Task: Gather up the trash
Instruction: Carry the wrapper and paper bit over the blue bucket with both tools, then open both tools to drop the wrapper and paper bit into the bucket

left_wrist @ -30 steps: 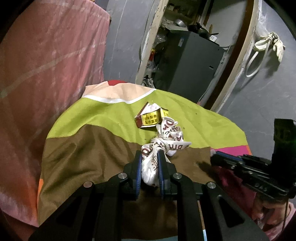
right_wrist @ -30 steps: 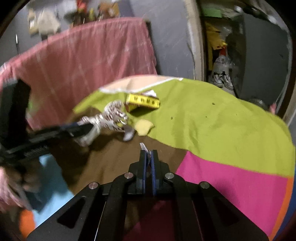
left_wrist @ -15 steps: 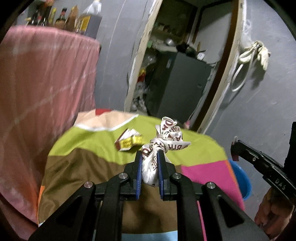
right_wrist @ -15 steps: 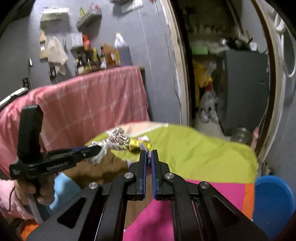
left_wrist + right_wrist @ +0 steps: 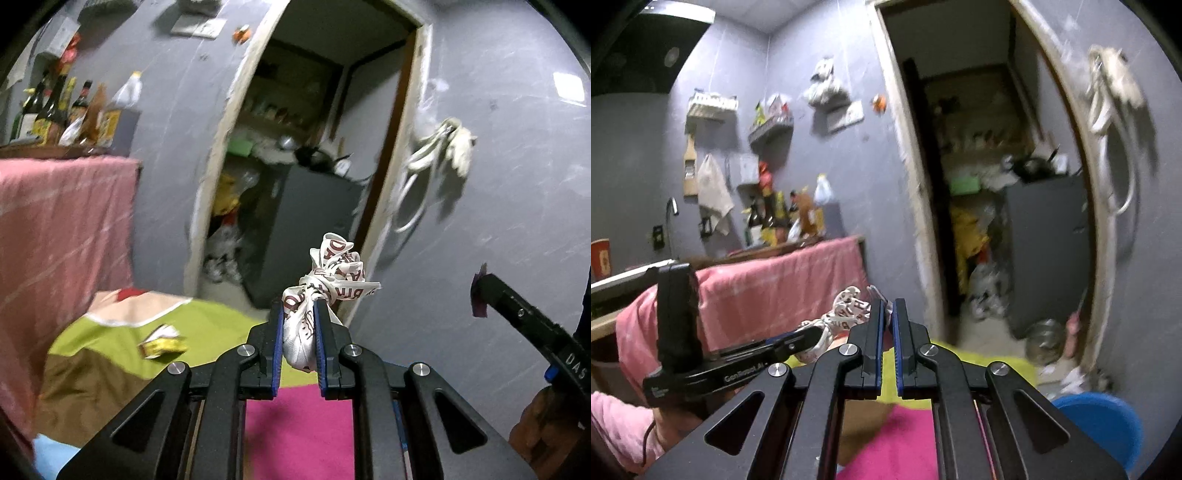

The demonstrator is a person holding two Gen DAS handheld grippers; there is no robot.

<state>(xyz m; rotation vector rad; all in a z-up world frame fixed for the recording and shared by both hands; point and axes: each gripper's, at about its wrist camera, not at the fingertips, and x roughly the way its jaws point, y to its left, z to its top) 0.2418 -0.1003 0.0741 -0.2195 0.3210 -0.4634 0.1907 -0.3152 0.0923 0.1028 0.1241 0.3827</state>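
- The left gripper is pinching a crumpled white wrapper with dark red lettering, knotted in the middle, between its blue pads.
- The wrapper is being held up in the air, above the multicoloured cloth covering the table.
- The right gripper is pressed nearly together on a thin scrap of paper or foil, whose tip is poking out just above the jaws; what it is exactly is too small to tell.
- One more piece of trash, a yellow and white packet, is lying on the green part of the cloth, well apart from both grippers.
- A blue bin is showing at the lower right of the right wrist view, beside the table; it is probably where the trash is going.
- The wrapper looks very light, soft and crushable, so a gentle squeeze is likely enough; the knotted waist or the bunched lower part seems the surest place to hold it, since loose ends could slip free.
- The packet looks light and flattened, probably easiest to take by a raised edge.
- Count: two grippers, one white wrapper, one small scrap, one yellow packet, one blue bin.
- Several bottles are standing on the pink-draped counter behind.
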